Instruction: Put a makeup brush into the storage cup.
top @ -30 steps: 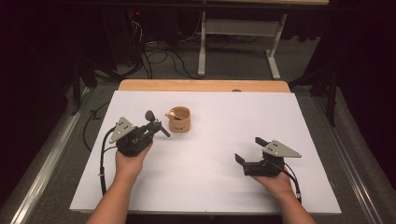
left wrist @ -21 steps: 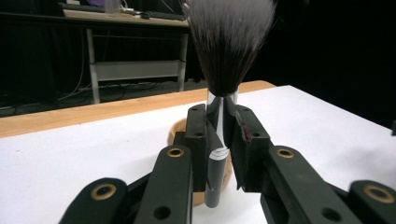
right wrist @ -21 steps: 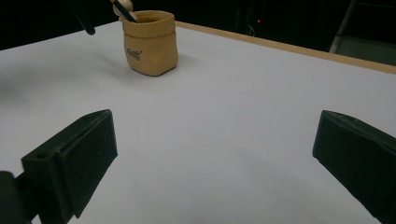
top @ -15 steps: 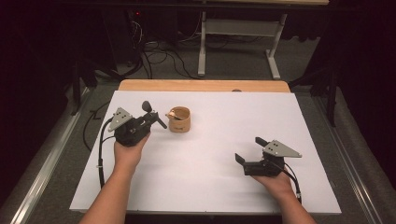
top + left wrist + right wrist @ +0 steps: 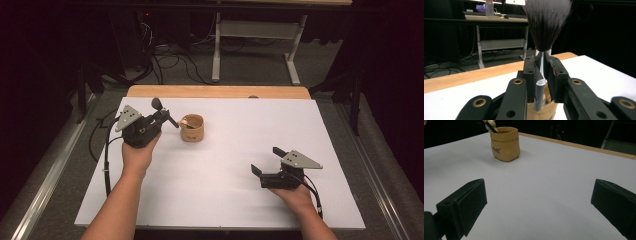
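Left gripper (image 5: 167,119) now higher, jaws clamping one brush (image 5: 544,30); right gripper (image 5: 264,161) jaws wide, empty; one cup (image 5: 192,128).

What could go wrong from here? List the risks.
The left gripper clamps the makeup brush low on its handle, whose tip points at the tan pot; a tilted entry may catch the rim and tip this small, soft-looking pot. The right gripper rests open, well away, so nothing steadies the pot.
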The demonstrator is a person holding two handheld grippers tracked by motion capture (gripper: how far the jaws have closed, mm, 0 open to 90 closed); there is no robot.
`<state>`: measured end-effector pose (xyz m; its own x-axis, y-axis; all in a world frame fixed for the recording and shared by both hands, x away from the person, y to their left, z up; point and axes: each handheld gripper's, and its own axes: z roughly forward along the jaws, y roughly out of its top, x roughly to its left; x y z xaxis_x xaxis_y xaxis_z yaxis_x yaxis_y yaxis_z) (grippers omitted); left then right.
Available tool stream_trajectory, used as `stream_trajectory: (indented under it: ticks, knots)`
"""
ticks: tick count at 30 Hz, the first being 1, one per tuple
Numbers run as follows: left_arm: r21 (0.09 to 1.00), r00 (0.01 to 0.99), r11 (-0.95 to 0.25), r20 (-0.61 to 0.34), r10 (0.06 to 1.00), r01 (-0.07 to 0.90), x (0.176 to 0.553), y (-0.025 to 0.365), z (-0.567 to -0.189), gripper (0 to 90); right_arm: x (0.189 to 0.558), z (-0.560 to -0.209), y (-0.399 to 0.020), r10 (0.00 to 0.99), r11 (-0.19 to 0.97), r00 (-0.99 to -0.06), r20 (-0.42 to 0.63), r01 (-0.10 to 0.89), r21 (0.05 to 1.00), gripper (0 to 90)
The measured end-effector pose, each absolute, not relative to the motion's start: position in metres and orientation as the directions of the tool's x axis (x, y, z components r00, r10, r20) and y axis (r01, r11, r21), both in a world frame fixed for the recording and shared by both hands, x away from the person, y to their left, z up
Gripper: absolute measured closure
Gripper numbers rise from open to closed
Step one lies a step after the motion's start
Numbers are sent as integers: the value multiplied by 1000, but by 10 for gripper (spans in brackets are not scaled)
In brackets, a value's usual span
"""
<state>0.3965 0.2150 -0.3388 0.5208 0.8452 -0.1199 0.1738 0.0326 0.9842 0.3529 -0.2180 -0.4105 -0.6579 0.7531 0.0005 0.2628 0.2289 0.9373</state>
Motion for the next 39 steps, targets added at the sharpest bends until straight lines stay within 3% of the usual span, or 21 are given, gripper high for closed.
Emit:
stream_trajectory:
  ticks: [19,39]
  knots:
    - [988,543,26,-107,833,154,412,196,-322,779,352,-411,-217,746,240,-666,-5,261,935,18]
    - [979,543,31,-138,828,201,437,177,-339,779,351,-410,-217,745,236,-667,-5,257,937,19]
